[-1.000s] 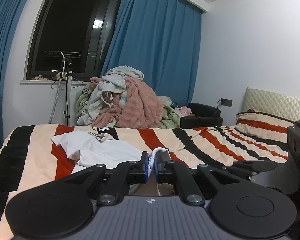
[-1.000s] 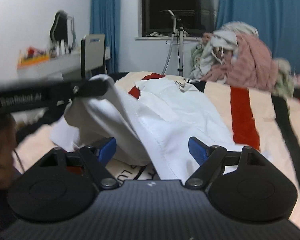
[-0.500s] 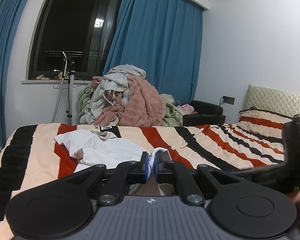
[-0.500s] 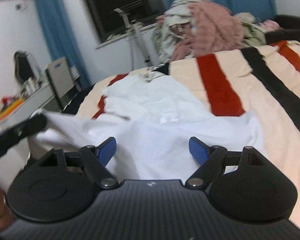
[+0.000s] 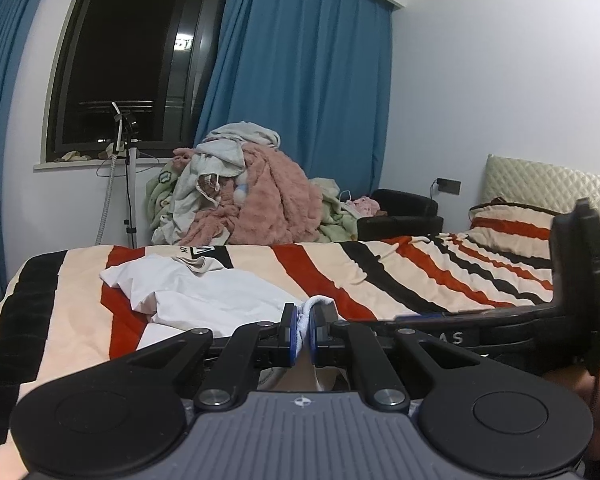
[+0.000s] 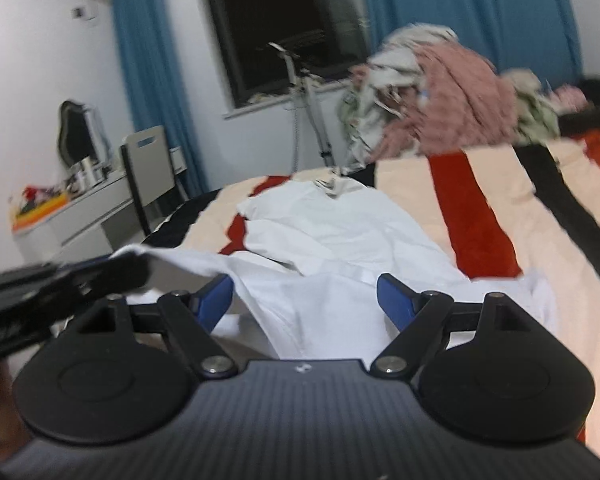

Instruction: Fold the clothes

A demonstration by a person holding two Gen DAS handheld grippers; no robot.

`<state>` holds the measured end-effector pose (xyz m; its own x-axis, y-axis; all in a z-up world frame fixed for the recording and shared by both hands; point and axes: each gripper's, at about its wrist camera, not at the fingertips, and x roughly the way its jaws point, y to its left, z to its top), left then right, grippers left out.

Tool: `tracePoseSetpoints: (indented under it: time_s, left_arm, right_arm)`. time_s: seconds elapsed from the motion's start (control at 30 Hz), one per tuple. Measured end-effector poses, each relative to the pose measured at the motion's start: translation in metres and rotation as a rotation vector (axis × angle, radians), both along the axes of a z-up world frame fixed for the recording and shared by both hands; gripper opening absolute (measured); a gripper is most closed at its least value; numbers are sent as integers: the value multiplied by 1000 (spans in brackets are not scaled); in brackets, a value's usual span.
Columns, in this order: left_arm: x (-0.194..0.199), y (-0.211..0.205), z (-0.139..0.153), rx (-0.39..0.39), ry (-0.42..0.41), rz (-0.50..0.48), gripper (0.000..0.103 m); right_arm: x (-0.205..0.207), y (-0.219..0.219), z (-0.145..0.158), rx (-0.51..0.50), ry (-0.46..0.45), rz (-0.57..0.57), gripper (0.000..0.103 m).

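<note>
A white shirt (image 5: 204, 294) lies crumpled on the striped bed (image 5: 380, 272). My left gripper (image 5: 302, 334) is shut on the shirt's hem and holds it just above the bed. In the right wrist view the shirt (image 6: 340, 248) spreads out ahead, its collar at the far end. My right gripper (image 6: 305, 298) is open, low over the near part of the shirt, with cloth between its blue pads. The left gripper (image 6: 112, 270) shows at the left of that view, pinching the hem. The right gripper's body (image 5: 500, 332) shows at the right of the left wrist view.
A heap of pink and pale clothes (image 5: 252, 196) stands beyond the bed's far edge under blue curtains (image 5: 308, 80). A white stand (image 5: 130, 184) is by the window. A desk (image 6: 80, 216) and chair (image 6: 148, 168) are left of the bed. A black armchair (image 5: 404, 216) sits by the headboard.
My right gripper has swung round and dropped lower over the shirt, staying open. The left gripper still holds the hem, and its view has shifted slightly.
</note>
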<state>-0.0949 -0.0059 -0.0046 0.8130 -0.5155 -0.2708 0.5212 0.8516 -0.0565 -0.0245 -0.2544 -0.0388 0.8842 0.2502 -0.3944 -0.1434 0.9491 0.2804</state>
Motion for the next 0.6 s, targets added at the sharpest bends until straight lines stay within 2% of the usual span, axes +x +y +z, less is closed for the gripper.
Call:
tracePoseSetpoints:
  time_s: [0.1, 0.27, 0.33, 0.43, 0.5, 0.6]
  left_arm:
    - [2, 2, 0, -16, 10, 8, 7]
    - [3, 6, 1, -44, 14, 8, 7]
    - [4, 8, 1, -54, 17, 10, 6]
    - [6, 12, 2, -80, 26, 25, 7]
    - [8, 17, 3, -96, 29, 47, 6]
    - [12, 23, 2, -115, 49, 92, 6]
  right_arm:
    - [6, -6, -9, -72, 70, -118, 81]
    - [-2, -42, -7, 23, 74, -301, 81]
    - [-3, -48, -9, 23, 78, -337, 81]
    - [0, -40, -14, -66, 109, -337, 81]
    - [7, -28, -22, -130, 171, -283, 81]
    - [15, -15, -34, -171, 240, -206, 81]
